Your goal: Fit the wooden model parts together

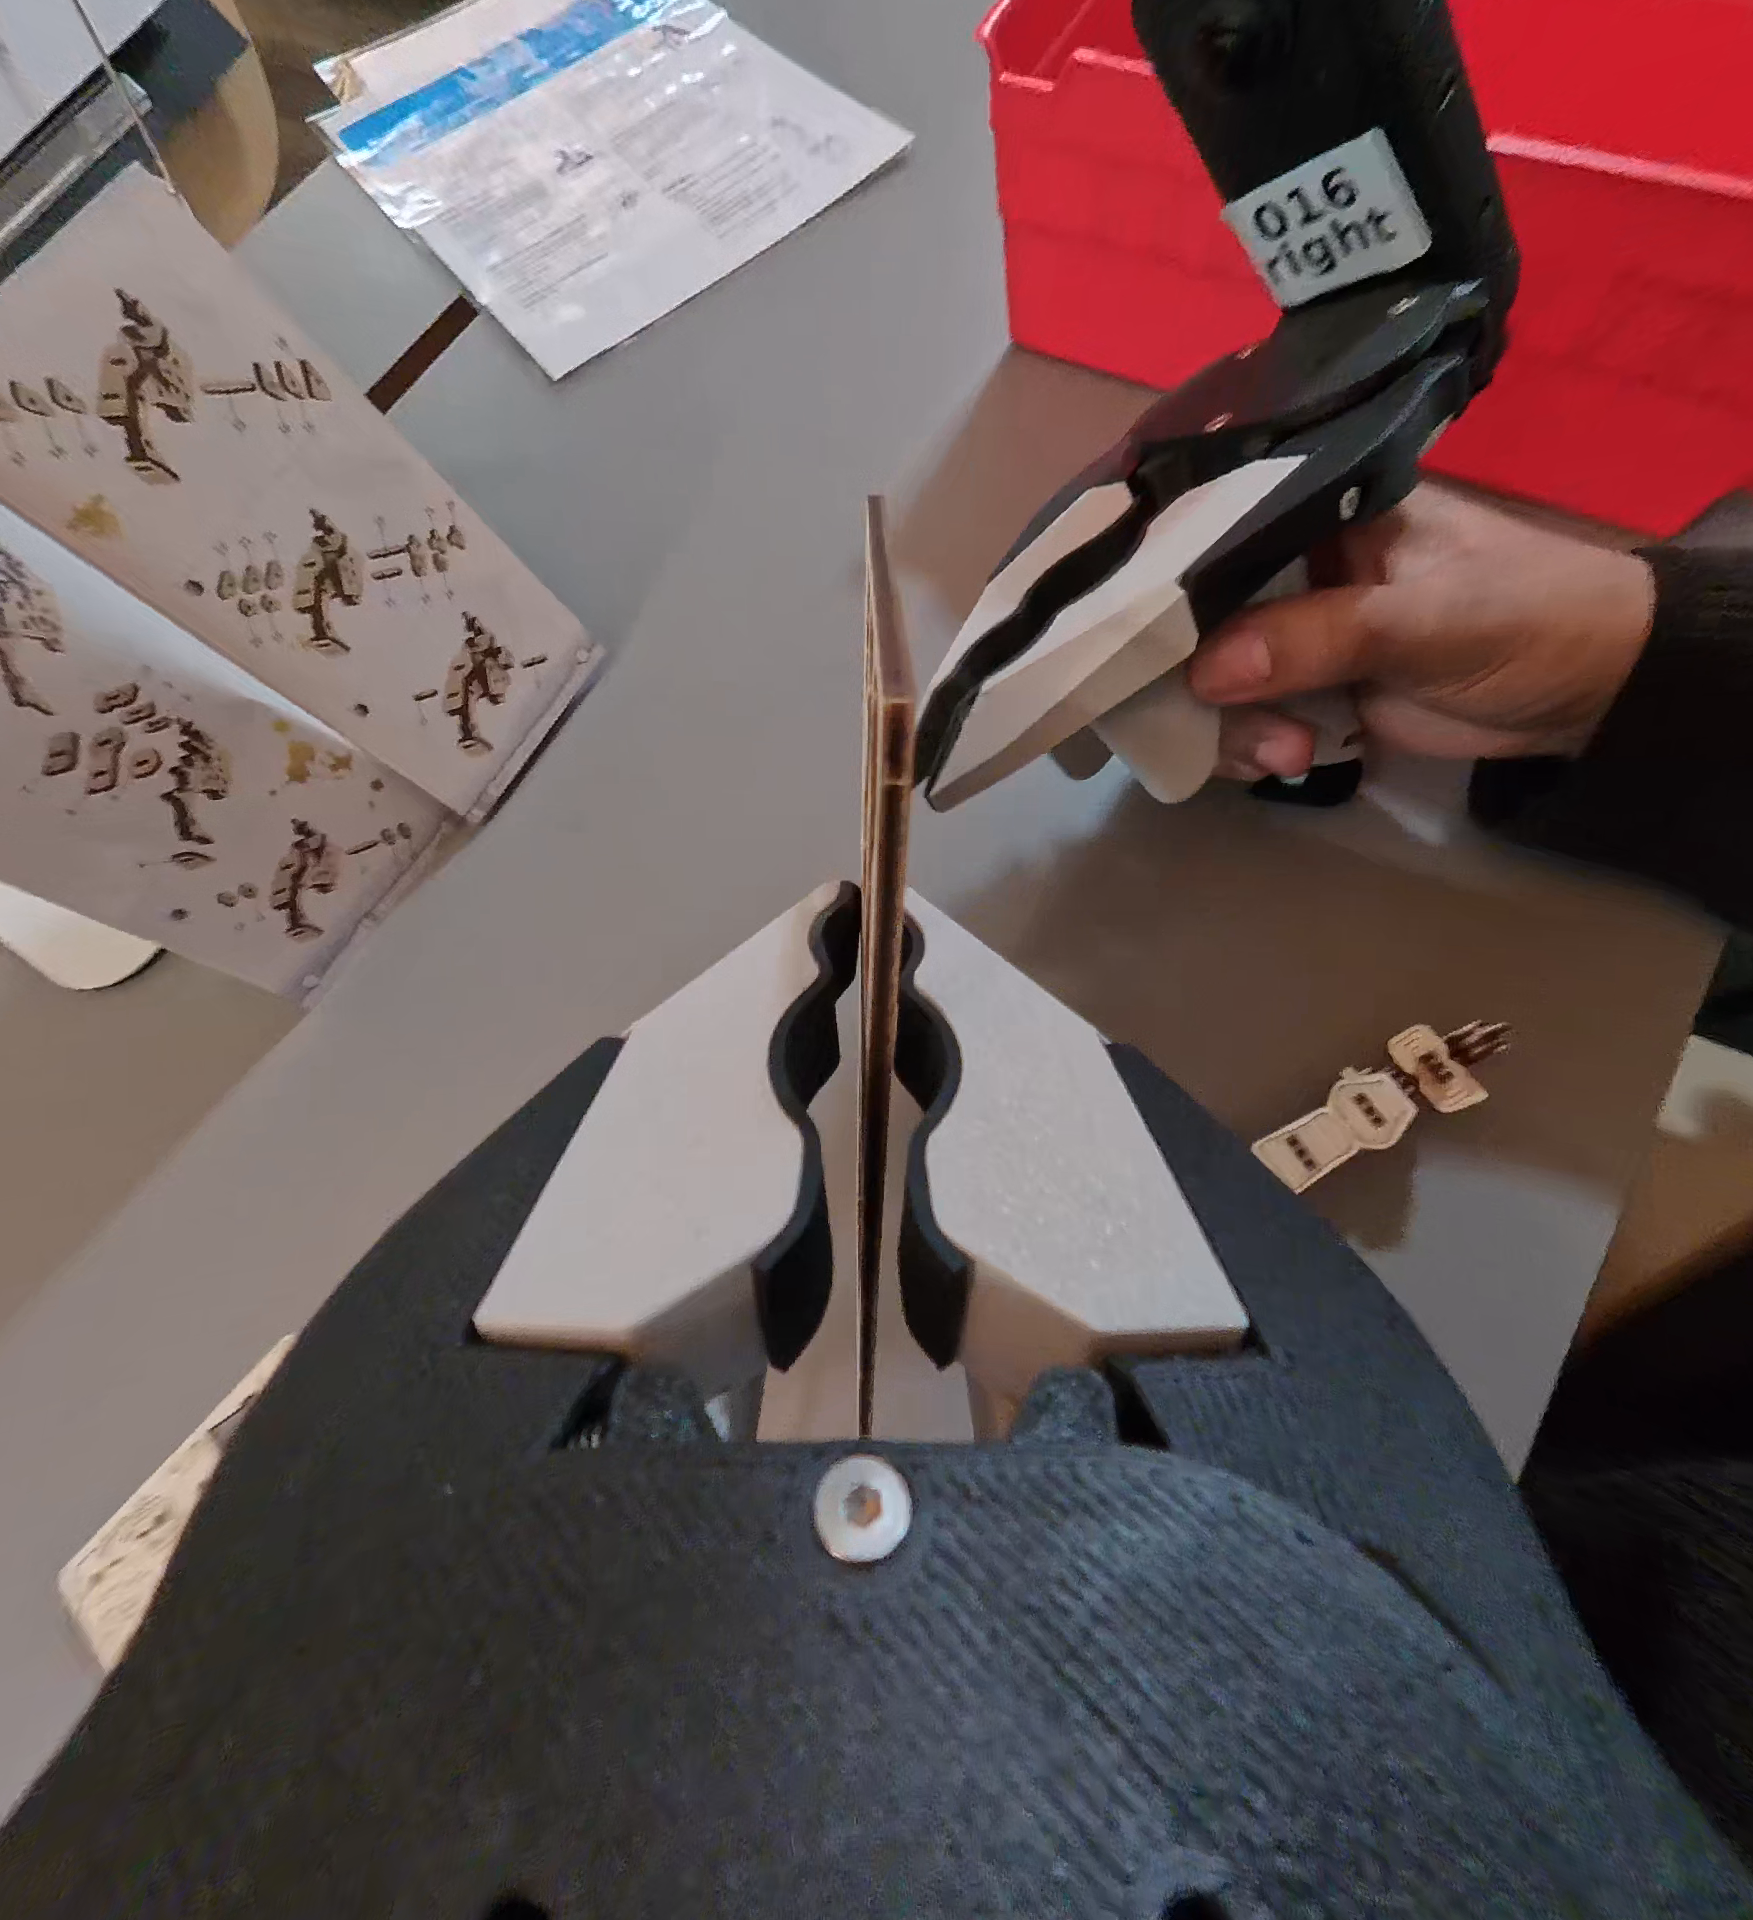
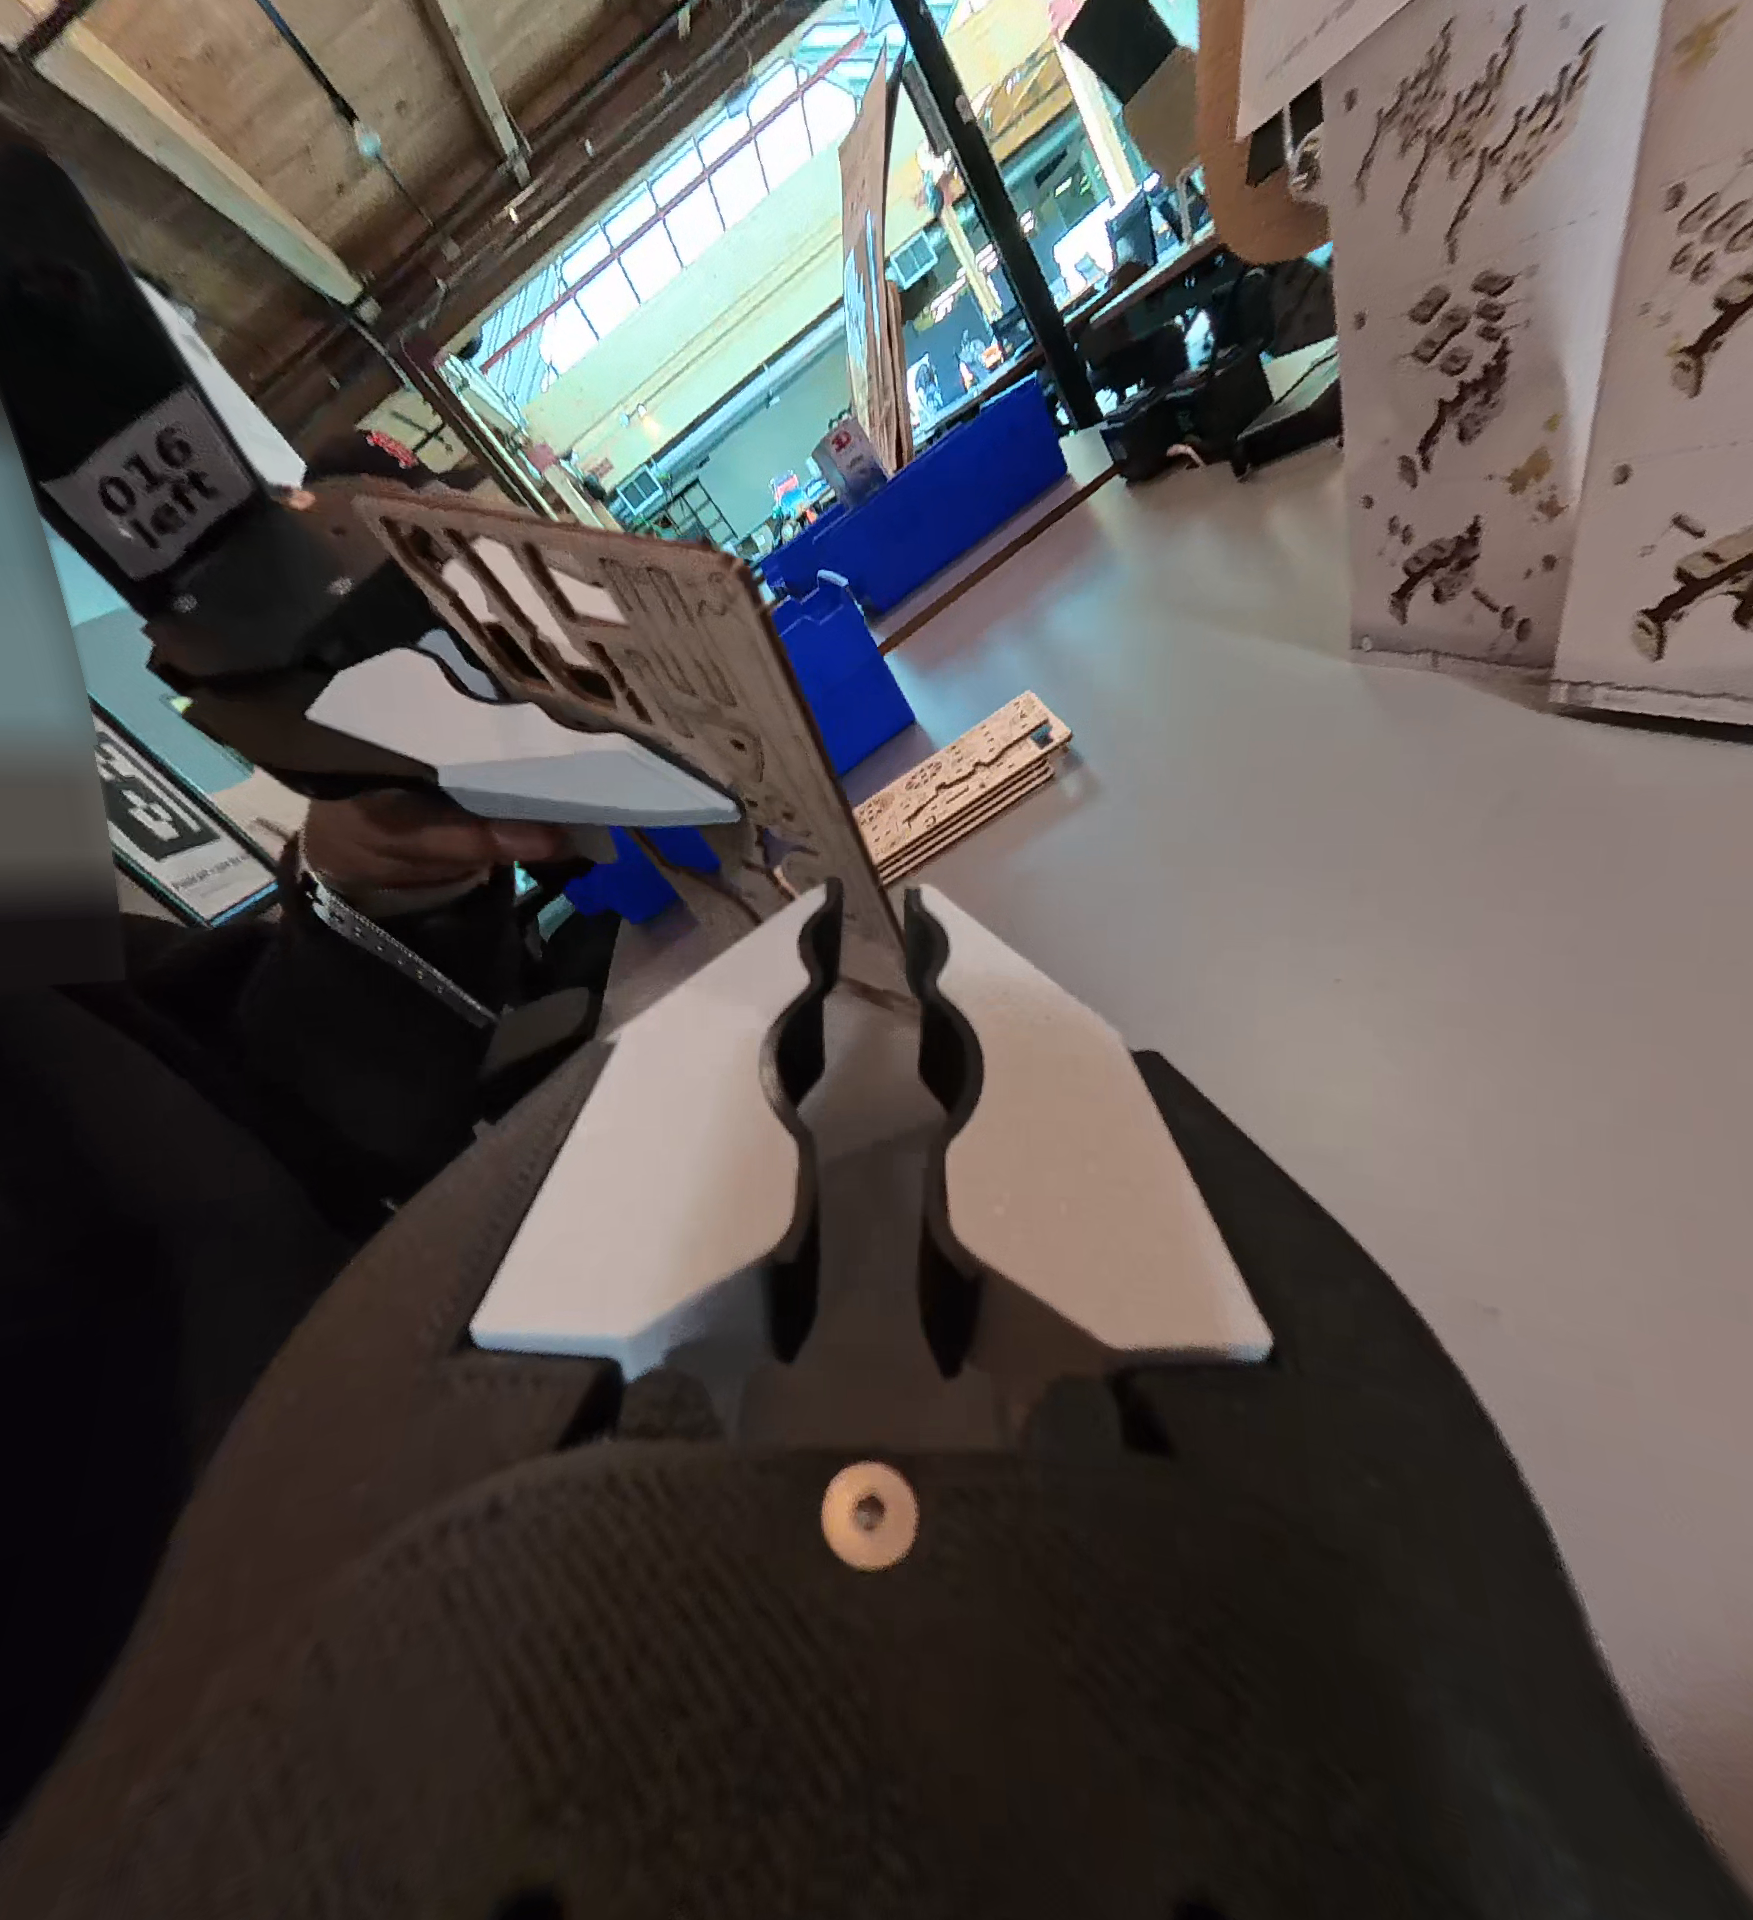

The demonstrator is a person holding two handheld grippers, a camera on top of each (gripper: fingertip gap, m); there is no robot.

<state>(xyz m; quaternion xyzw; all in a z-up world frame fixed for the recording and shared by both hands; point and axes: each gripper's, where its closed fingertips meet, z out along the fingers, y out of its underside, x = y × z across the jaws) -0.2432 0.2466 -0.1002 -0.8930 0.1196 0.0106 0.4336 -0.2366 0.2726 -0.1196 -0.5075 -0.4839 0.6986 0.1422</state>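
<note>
Your left gripper [image 1: 877, 925] is clamped on the sheet [image 1: 884, 831], which stands edge-on in its own view. Only the right wrist view shows the sheet's [image 2: 643, 644] face, cut through with part outlines. Your right gripper [image 2: 872, 914] is parted, its tips at the sheet's lower edge, possibly touching; blur hides it. A loose part [image 1: 1371, 1107] lies on the table [image 1: 706, 582] right of the sheet; a stack of sheets [image 2: 965, 774] lies beyond it.
</note>
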